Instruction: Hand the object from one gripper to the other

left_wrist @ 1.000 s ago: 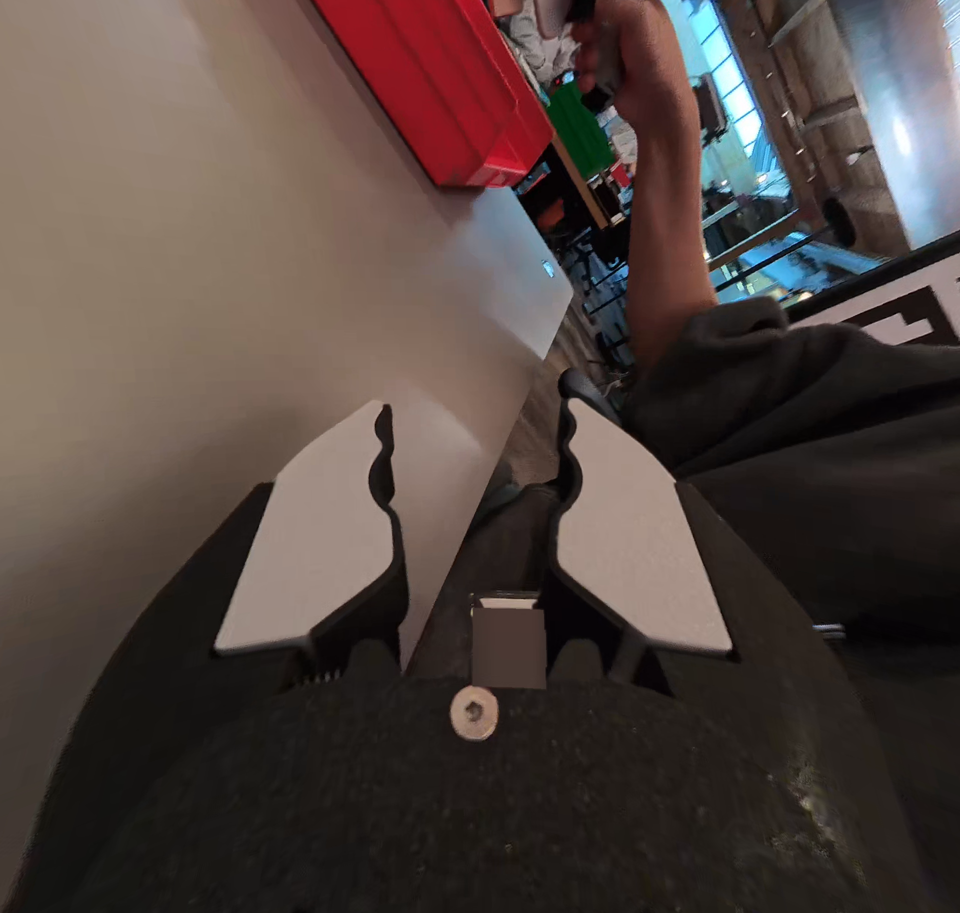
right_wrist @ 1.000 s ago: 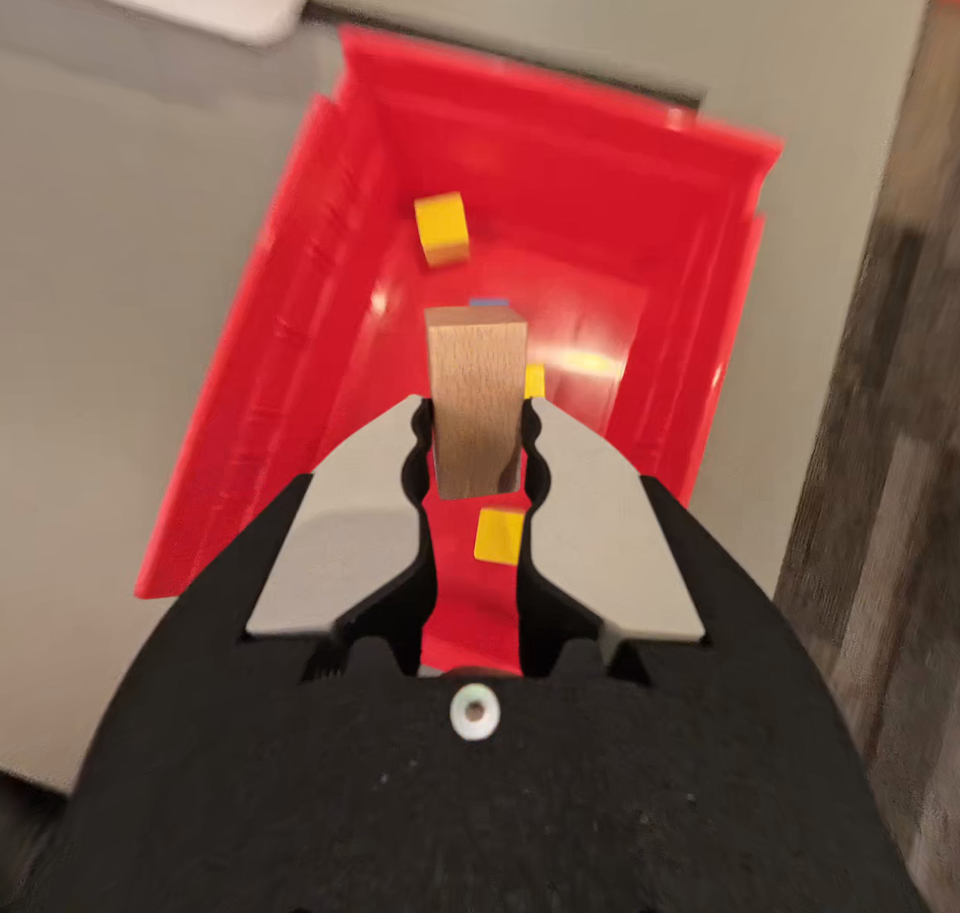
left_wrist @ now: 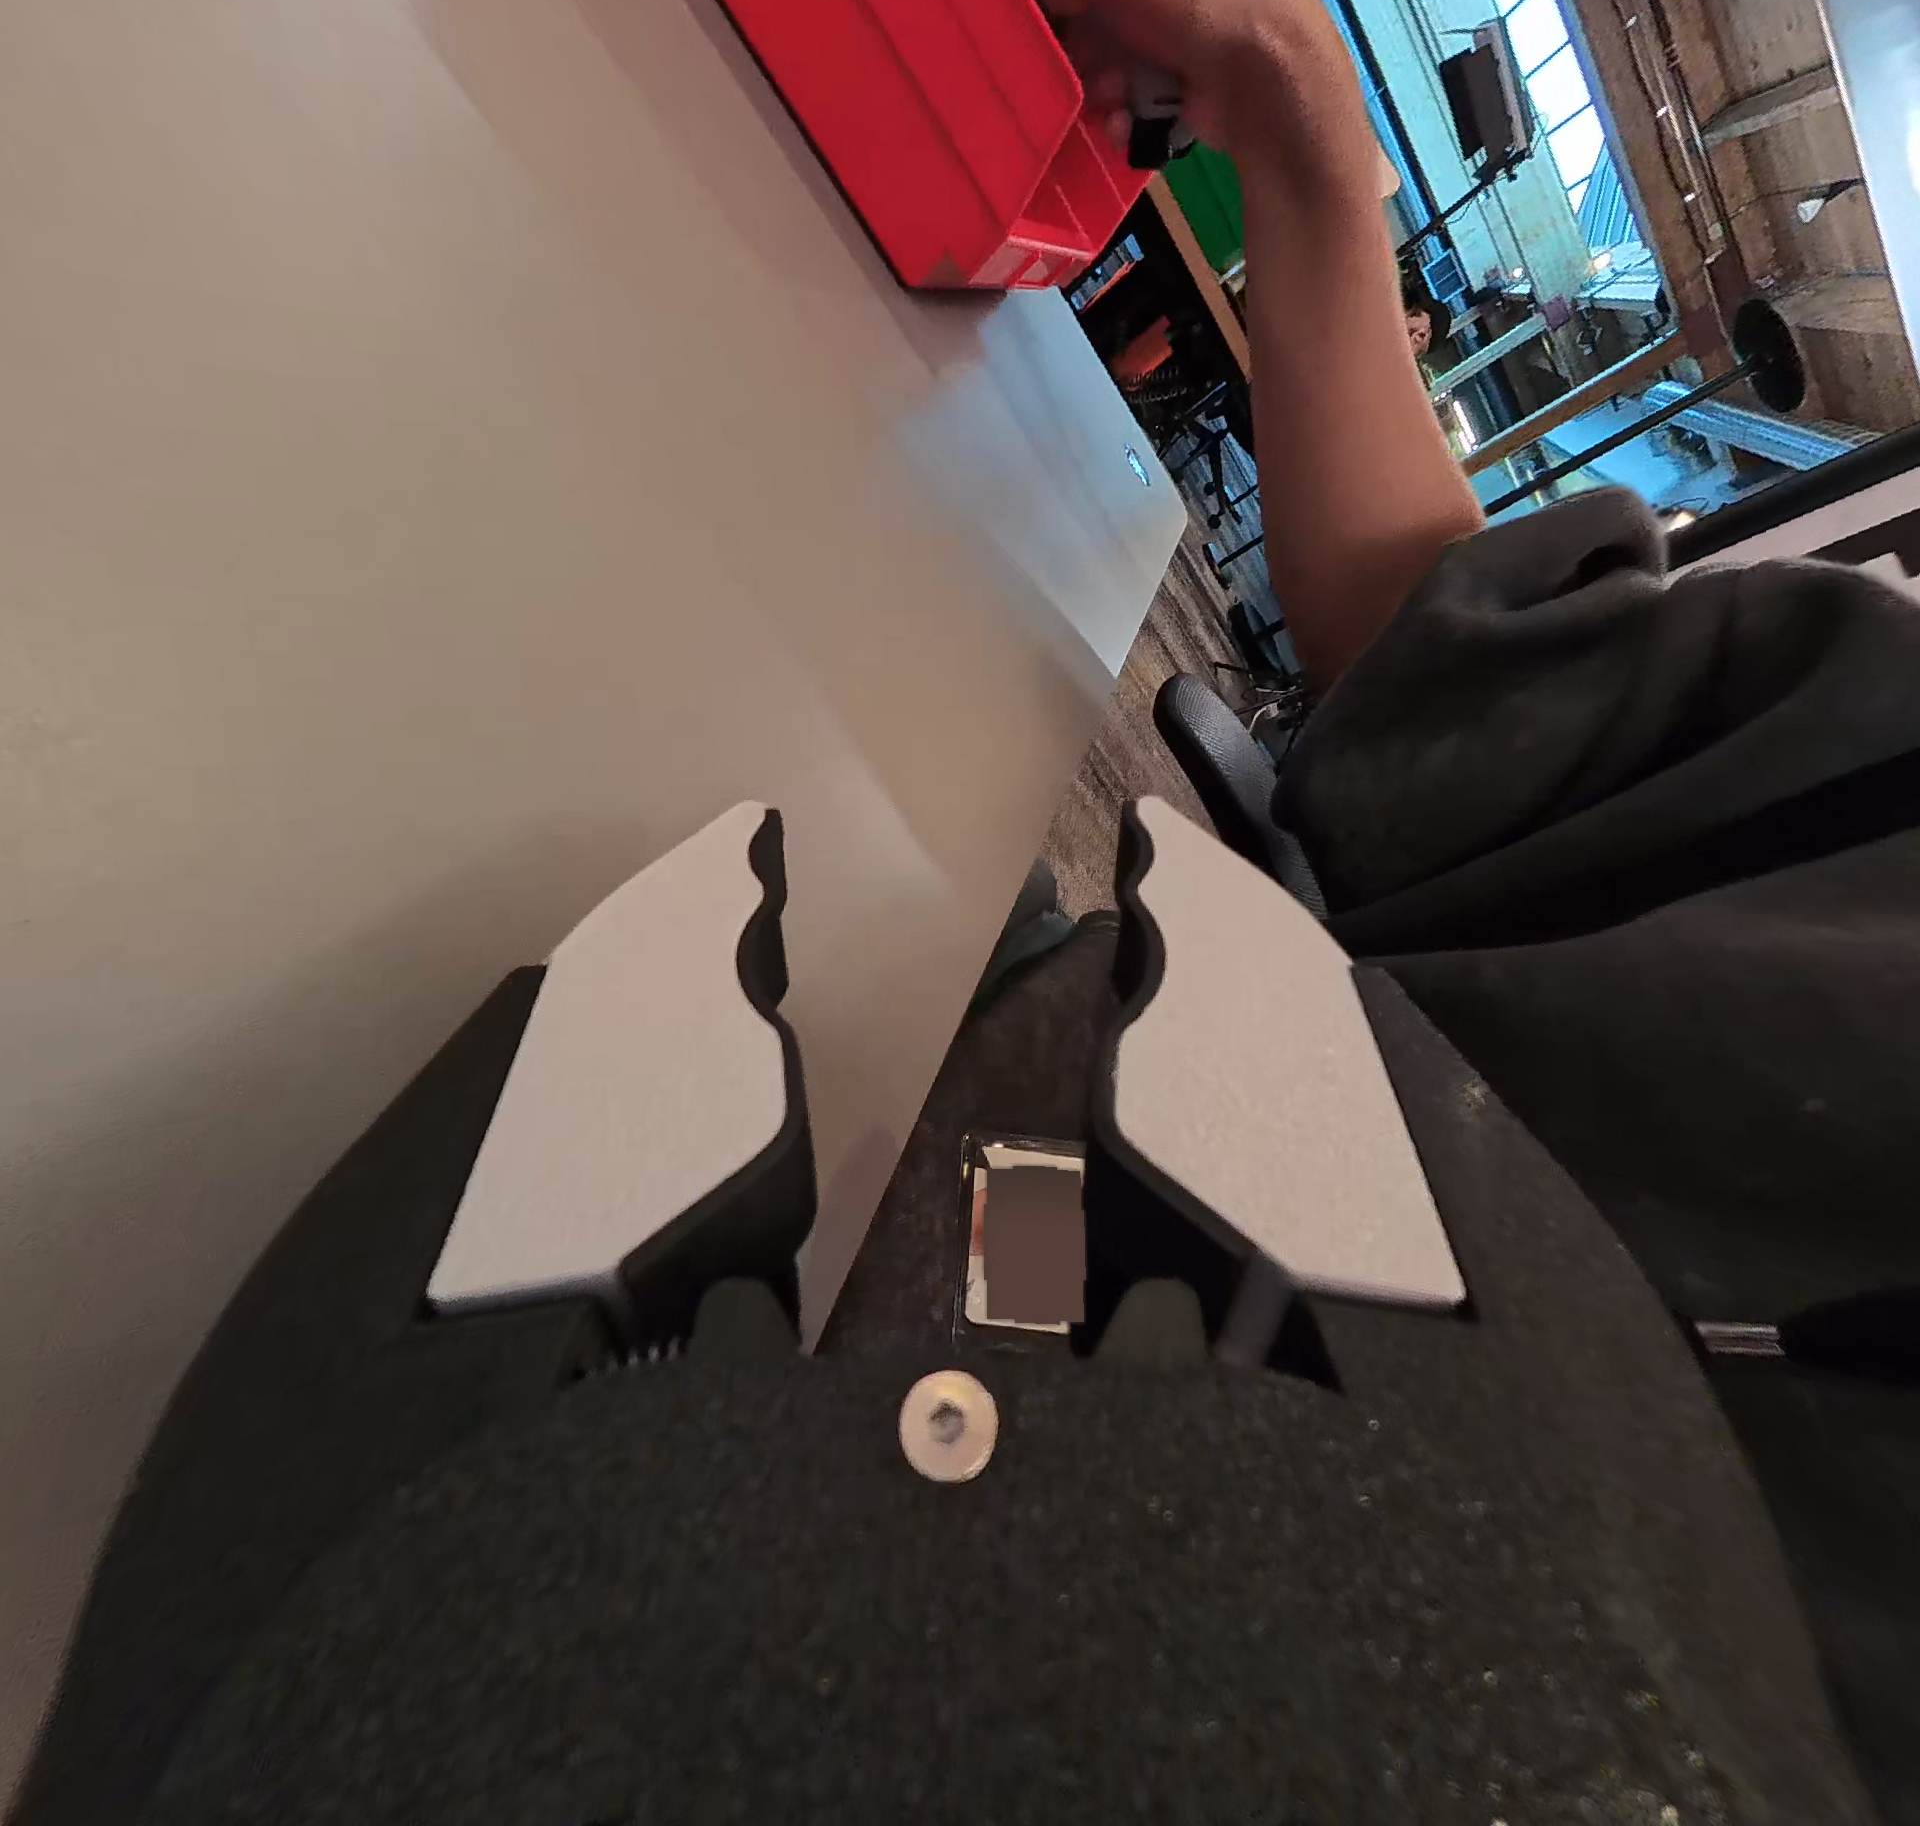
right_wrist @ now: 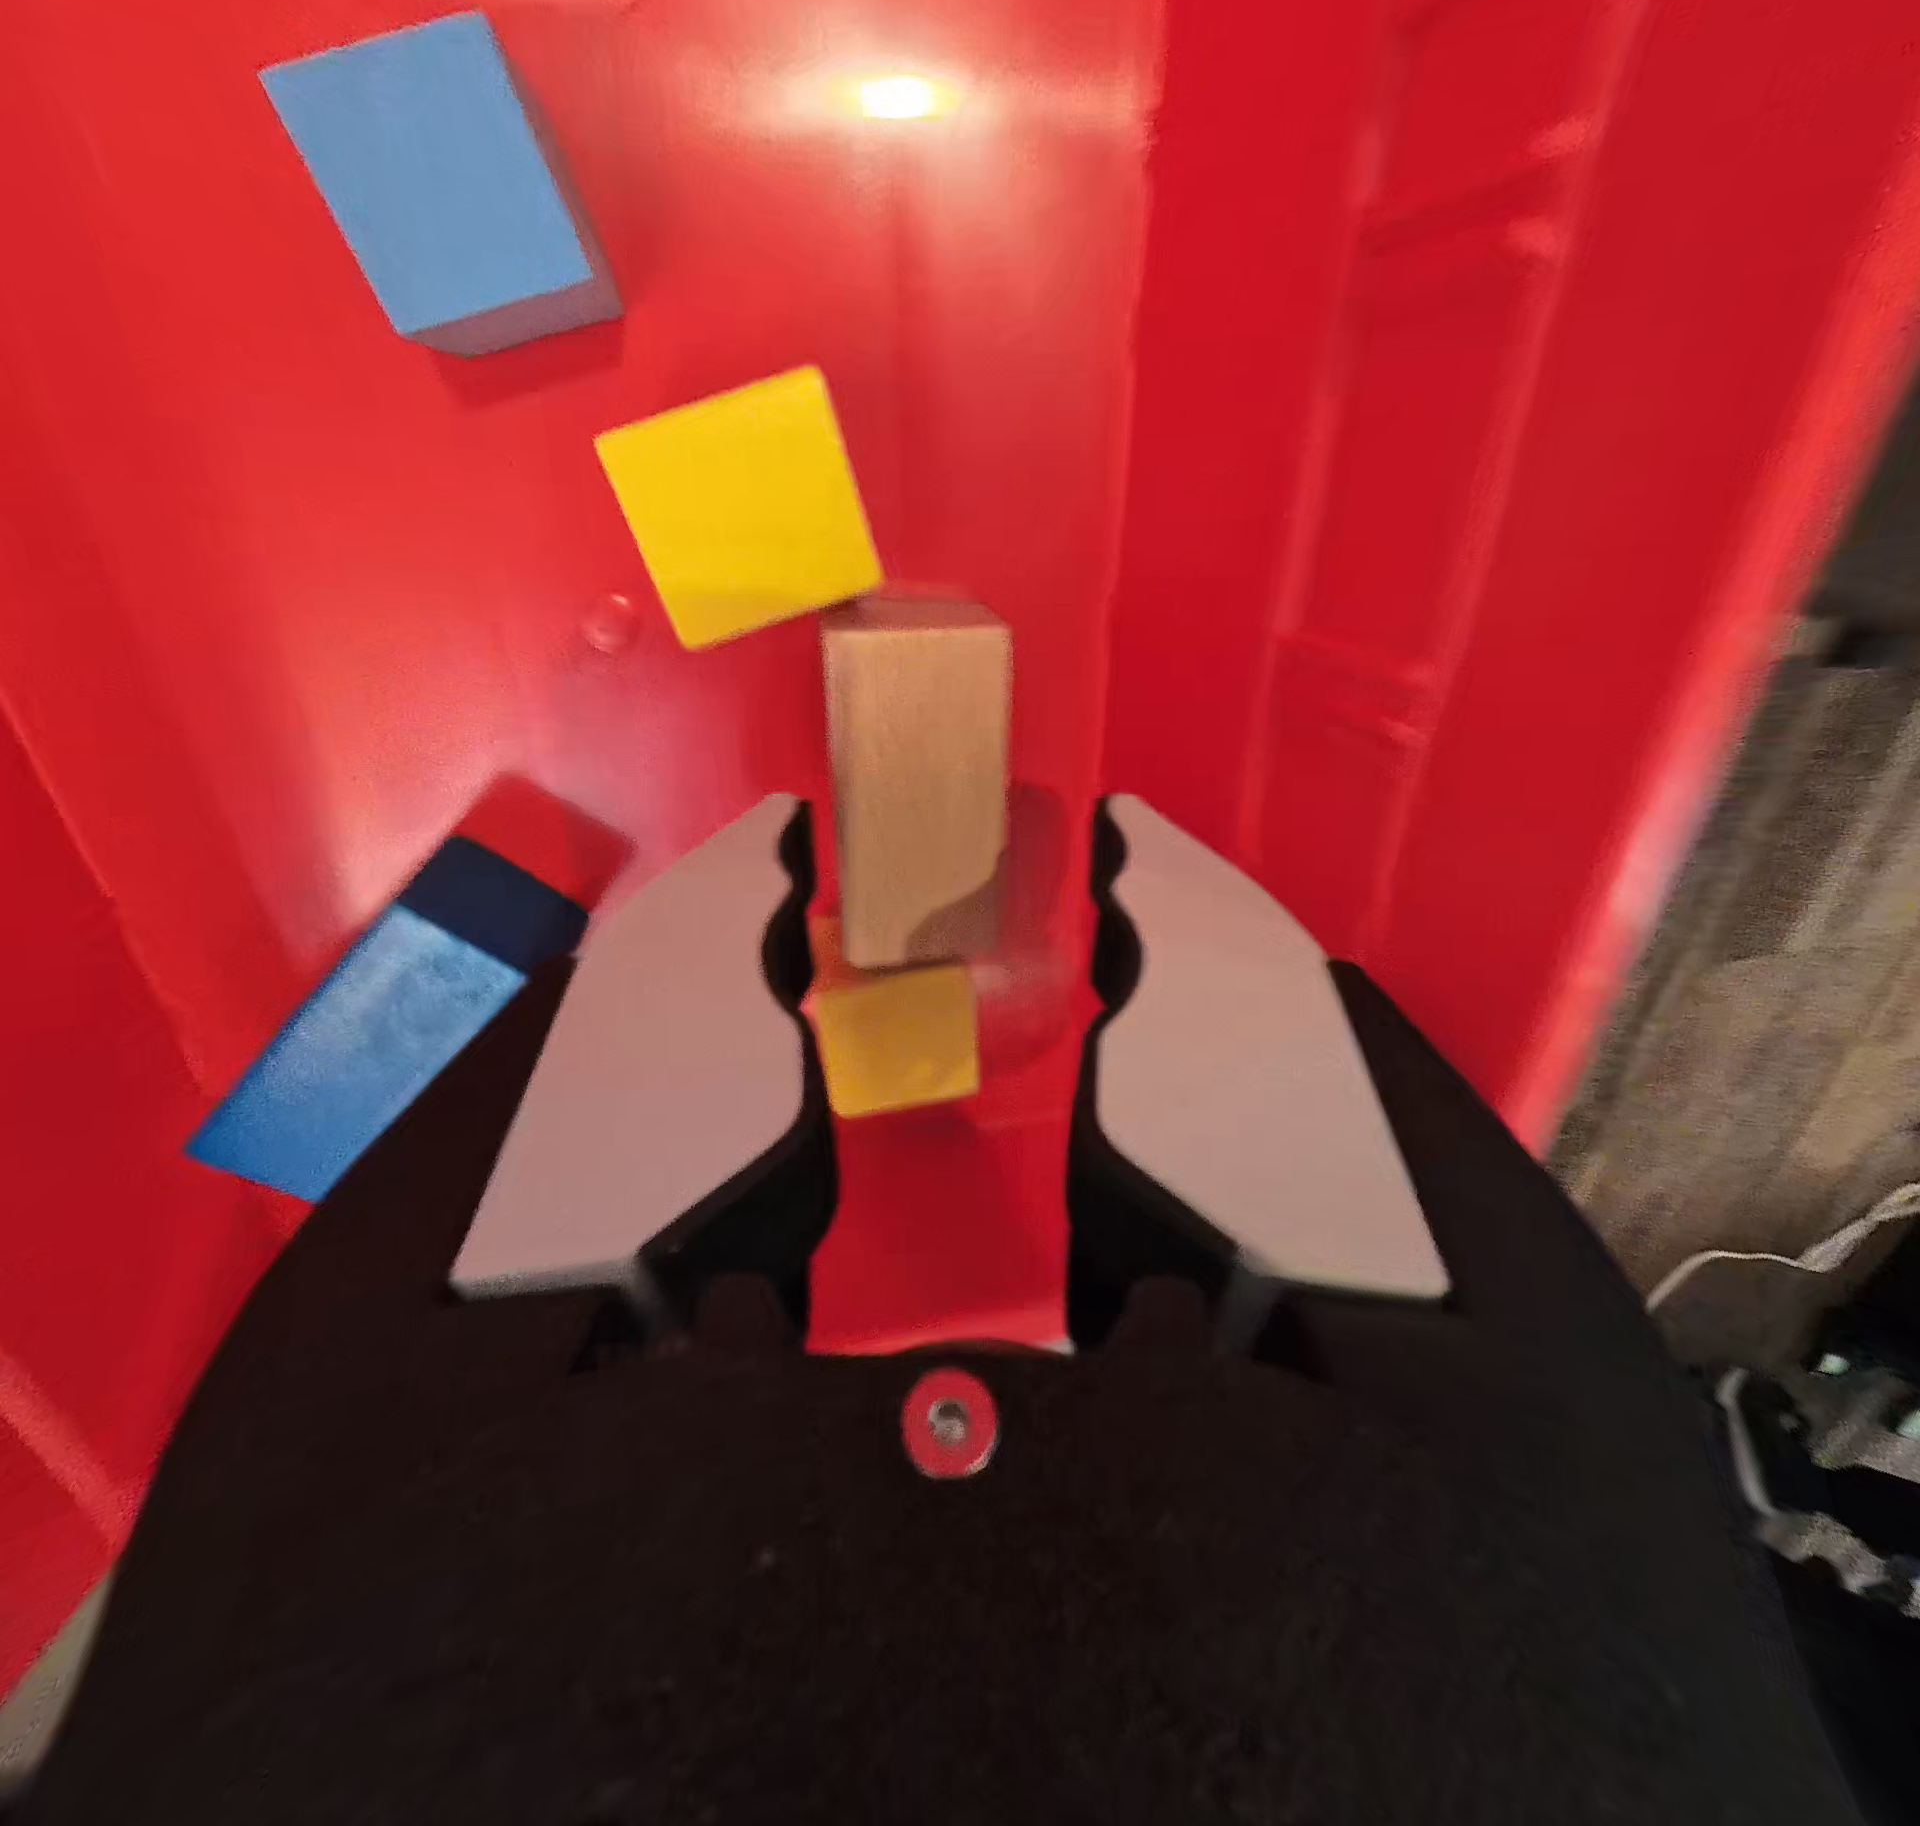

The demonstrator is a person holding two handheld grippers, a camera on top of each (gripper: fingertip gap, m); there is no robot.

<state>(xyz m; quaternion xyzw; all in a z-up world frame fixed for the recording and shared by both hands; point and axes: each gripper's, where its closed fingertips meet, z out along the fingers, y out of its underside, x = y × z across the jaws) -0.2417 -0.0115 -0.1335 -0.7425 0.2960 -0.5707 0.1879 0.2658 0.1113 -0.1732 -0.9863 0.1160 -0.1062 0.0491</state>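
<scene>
While the left tongs [left_wrist: 951,867] gape empty, the right tongs [right_wrist: 951,857] stand spread, the wooden block [right_wrist: 916,789] loose between their tips inside the red bin [right_wrist: 1299,426].

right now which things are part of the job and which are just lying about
Part of the job:
- wooden block, between the fingers of the open right claw, apparently released
- left claw, open and empty
- red bin

Just lying about:
- light blue block
- yellow cubes
- dark blue block
- laptop
</scene>
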